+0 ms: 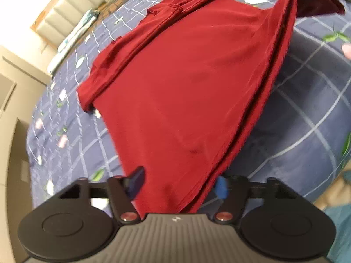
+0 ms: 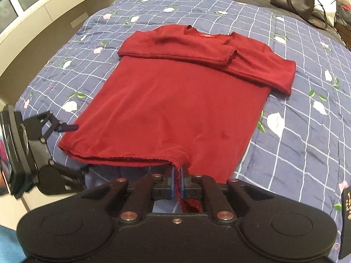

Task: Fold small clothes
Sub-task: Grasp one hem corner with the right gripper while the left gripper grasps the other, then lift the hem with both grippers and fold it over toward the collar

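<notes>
A dark red long-sleeved shirt (image 2: pixel 175 100) lies flat on the bed with both sleeves folded across its chest. My right gripper (image 2: pixel 178 186) is shut on the shirt's bottom hem near its right part and lifts it a little. My left gripper (image 1: pixel 178 183) is open, its jaws wide apart on either side of the hem's left corner; the red shirt (image 1: pixel 186 92) fills the left wrist view. The left gripper also shows in the right wrist view (image 2: pixel 65 151), open at the hem's left corner.
The bed has a blue checked quilt with flowers (image 2: pixel 307 131). A dark handbag (image 2: pixel 291 2) and a white bag sit at the far right. A padded headboard (image 1: pixel 63 13) and pillows are at the far end. A cabinet (image 2: pixel 43 32) runs along the left.
</notes>
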Demonstrator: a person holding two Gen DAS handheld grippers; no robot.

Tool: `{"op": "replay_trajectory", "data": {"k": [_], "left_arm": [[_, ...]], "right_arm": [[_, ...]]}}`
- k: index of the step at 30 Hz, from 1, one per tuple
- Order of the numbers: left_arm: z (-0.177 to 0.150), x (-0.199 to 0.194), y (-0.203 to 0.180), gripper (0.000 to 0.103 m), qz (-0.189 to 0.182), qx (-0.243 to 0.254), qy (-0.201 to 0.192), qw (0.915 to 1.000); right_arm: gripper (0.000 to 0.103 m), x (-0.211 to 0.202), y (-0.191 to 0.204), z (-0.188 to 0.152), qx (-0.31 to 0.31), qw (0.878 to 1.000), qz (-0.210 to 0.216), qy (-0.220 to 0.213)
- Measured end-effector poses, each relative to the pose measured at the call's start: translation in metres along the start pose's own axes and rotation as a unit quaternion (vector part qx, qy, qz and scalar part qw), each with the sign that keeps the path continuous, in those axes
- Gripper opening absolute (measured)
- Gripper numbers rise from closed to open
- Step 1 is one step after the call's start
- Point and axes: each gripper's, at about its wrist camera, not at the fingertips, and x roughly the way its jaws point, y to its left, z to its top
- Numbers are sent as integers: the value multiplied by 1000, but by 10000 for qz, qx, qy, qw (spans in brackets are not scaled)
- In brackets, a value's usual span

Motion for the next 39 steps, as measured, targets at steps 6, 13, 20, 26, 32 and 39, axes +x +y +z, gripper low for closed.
{"op": "replay_trajectory", "data": {"k": [6,13,20,26,32,39], "left_arm": [[-13,-6,11,5,-203,518,-47,9984],[-18,-29,6,4,60,1224,-421,9916],[-24,-51,12,3,-162,1261,-565,9903],[-29,-68,18,3,-246,1304,-679,9888],[-55,-88,-5,3,-626,1602,-662,9829],[-66,-87,3,3,-932,761,-399,9919]], "right_arm": [[5,1,3,-5,-416,9990,-126,117],[4,5,15,-23,-1025,9935,-353,335],[4,1,32,-41,-1609,9844,-622,359],[4,-12,47,-53,-1824,9798,-779,249],[4,-25,63,-69,-2005,9765,-701,367],[4,-40,67,-94,-1660,9834,-532,511]]}}
